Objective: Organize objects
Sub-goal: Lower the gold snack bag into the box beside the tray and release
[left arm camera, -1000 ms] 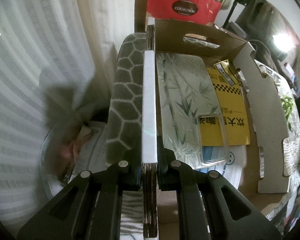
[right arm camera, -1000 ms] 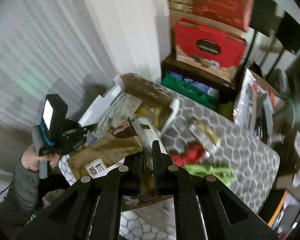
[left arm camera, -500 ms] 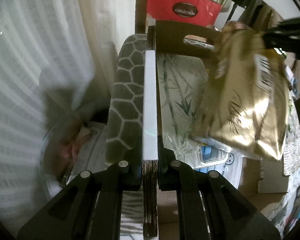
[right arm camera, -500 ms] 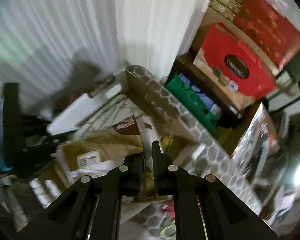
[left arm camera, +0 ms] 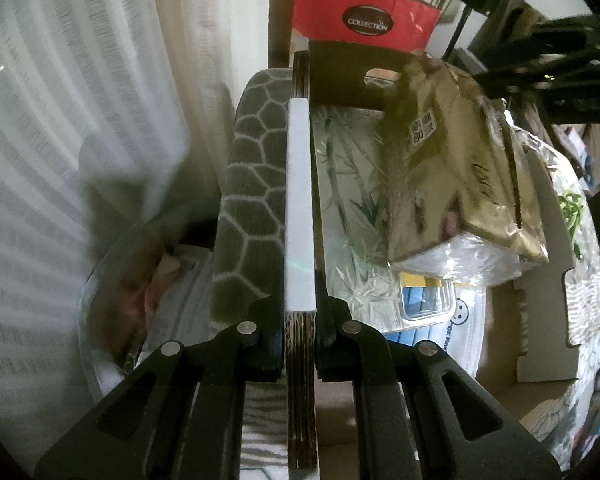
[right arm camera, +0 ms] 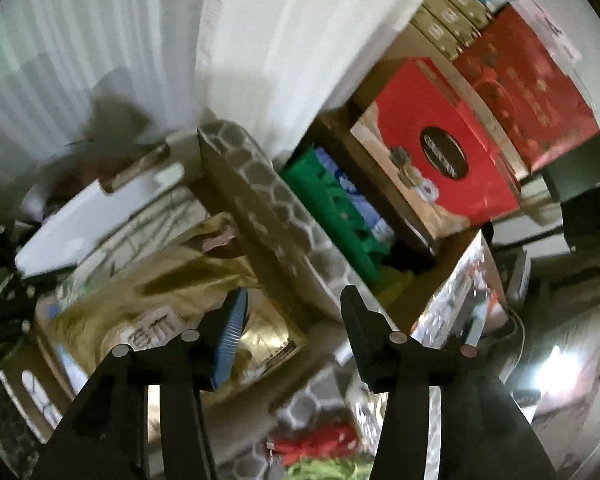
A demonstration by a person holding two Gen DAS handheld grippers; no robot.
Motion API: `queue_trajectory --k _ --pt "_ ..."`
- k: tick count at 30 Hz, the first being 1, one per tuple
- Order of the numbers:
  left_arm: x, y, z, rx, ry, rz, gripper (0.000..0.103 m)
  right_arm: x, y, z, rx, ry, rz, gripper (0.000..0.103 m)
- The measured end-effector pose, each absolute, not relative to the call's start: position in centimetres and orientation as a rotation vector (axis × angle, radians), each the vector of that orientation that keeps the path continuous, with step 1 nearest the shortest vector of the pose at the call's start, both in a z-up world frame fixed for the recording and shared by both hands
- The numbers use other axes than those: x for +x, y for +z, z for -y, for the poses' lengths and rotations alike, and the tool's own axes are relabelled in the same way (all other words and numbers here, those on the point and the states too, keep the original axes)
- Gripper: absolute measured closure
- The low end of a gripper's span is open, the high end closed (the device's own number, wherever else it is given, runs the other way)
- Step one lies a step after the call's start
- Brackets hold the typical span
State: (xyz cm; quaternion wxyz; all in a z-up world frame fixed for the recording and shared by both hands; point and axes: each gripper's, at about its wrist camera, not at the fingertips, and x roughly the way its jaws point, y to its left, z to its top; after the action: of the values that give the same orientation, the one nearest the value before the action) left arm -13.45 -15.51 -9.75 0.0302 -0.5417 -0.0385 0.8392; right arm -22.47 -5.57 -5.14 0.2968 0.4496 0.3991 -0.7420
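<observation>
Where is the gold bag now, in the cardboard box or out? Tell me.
In. The gold bag lies inside the cardboard box atop other packets; the right hand-held gripper is opening, nothing between its pads.

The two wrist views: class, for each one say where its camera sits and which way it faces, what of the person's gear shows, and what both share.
Left wrist: rides the left gripper, angled down into the cardboard box; its black fingers clamp the box's near wall.
Right wrist: rides the right gripper, angled down over the box toward the red gift box; its jaws are opening, nothing between them.
Shared: the gold pouch and the bamboo-print tray.
</observation>
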Motion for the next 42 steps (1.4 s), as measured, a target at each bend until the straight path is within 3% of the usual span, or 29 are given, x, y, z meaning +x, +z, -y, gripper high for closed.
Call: queue_trajectory --k 6,16,28,35,40,41,42 --pt "-13.4 -9.8 15.4 -1.675 2.592 0.114 0.093 -20.9 -2.2 4.0 1.221 -1.952 -0.784 0.054" --pt "-13.5 -9.7 15.2 -1.687 2.595 0.129 0.093 -17.6 -5.3 9.8 1.215 -1.897 -0.801 0.054" --pt "-13.6 -9.6 15.4 -1.687 2.587 0.123 0.093 -16.3 -7.4 7.7 1.274 -1.725 -0.938 0.053" --pt "-13.6 -9.5 15.0 -1.693 2.594 0.082 0.093 -18.0 -4.2 4.9 1.3 -1.878 -0.672 0.051" --pt "-13.7 -9.4 15.6 -1.702 2.58 0.173 0.093 -16.5 -2.1 2.4 1.284 -1.893 -0.576 0.05" --pt "-13.7 -9.4 15.8 -1.705 2.572 0.209 0.093 -16.0 -2.0 2.3 1.283 -1.883 -0.57 0.052" --pt "-13.6 -9.5 15.9 -1.705 2.568 0.224 0.093 -15.5 -1.9 2.1 1.289 -1.862 -0.551 0.061"
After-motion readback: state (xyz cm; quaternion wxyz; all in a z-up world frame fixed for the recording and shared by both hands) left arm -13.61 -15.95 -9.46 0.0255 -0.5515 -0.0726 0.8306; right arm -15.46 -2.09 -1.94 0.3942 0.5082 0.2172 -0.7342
